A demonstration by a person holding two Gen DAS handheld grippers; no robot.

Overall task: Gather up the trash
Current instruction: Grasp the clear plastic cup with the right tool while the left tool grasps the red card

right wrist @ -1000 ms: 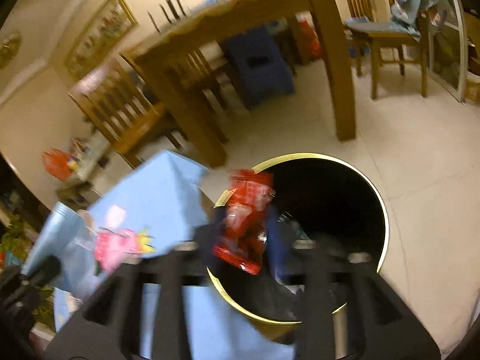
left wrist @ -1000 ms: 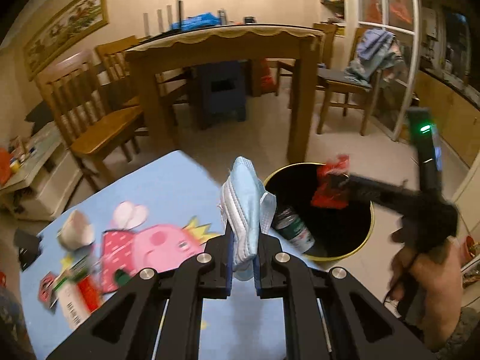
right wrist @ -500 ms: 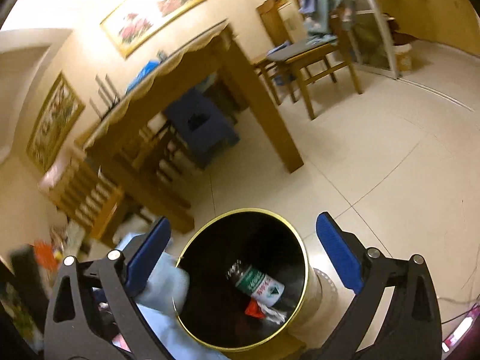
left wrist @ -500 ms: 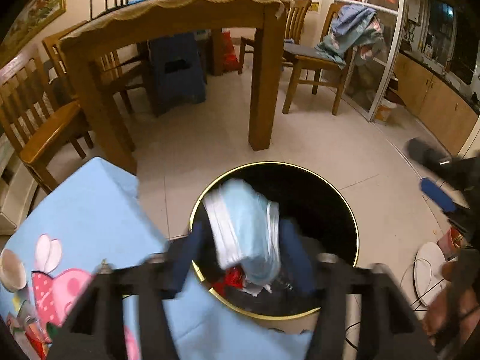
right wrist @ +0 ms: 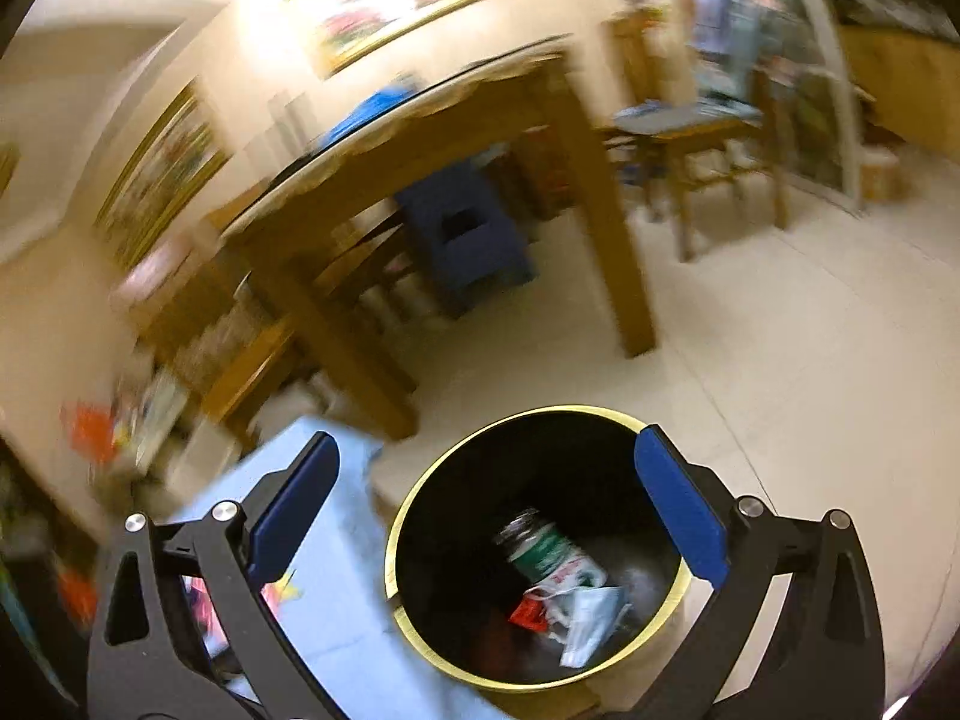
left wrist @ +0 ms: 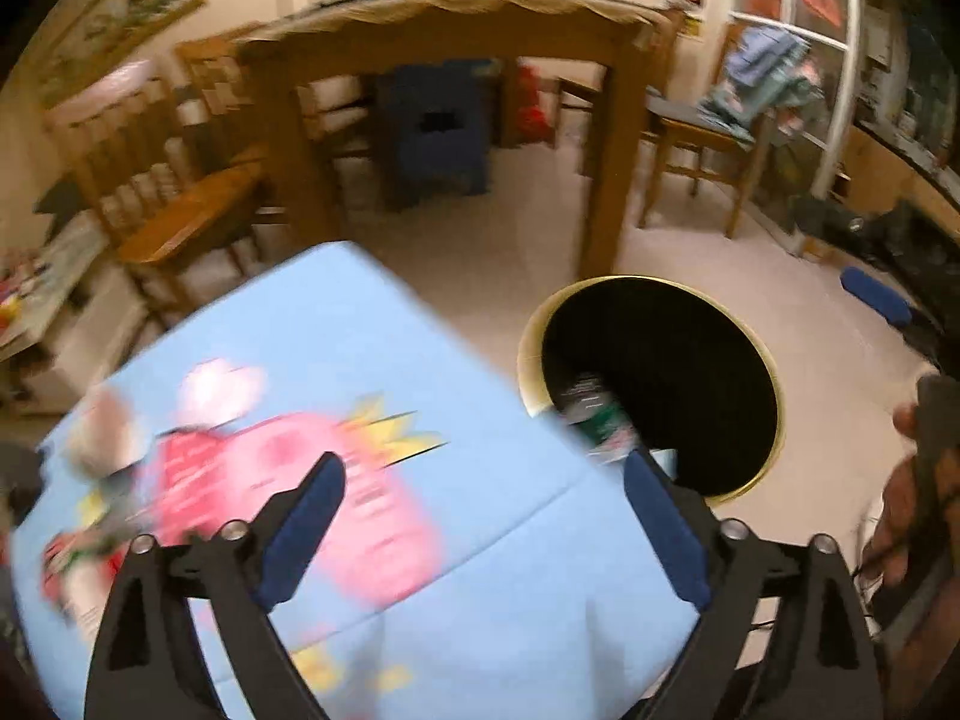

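Since half a second ago the left gripper has been swung away from over the trash bin and back above the tabletop; its jaws are spread wide and nothing is held. The light-blue face mask, pinched in it earlier, is now seen lying inside the bin. The right gripper is also wide open and empty, held above the bin, as it was half a second ago.

Inside the bin three items can be counted: one green-labelled bottle, one red wrapper and the one mask, the mask touching the bottle's lower end. One bin is seen, standing on the floor just beside the tabletop's corner. On the tabletop, well apart from the bin, blurred trash is left at the far side of the pink cartoon print; its count cannot be told. One wooden dining table stands beyond the bin.
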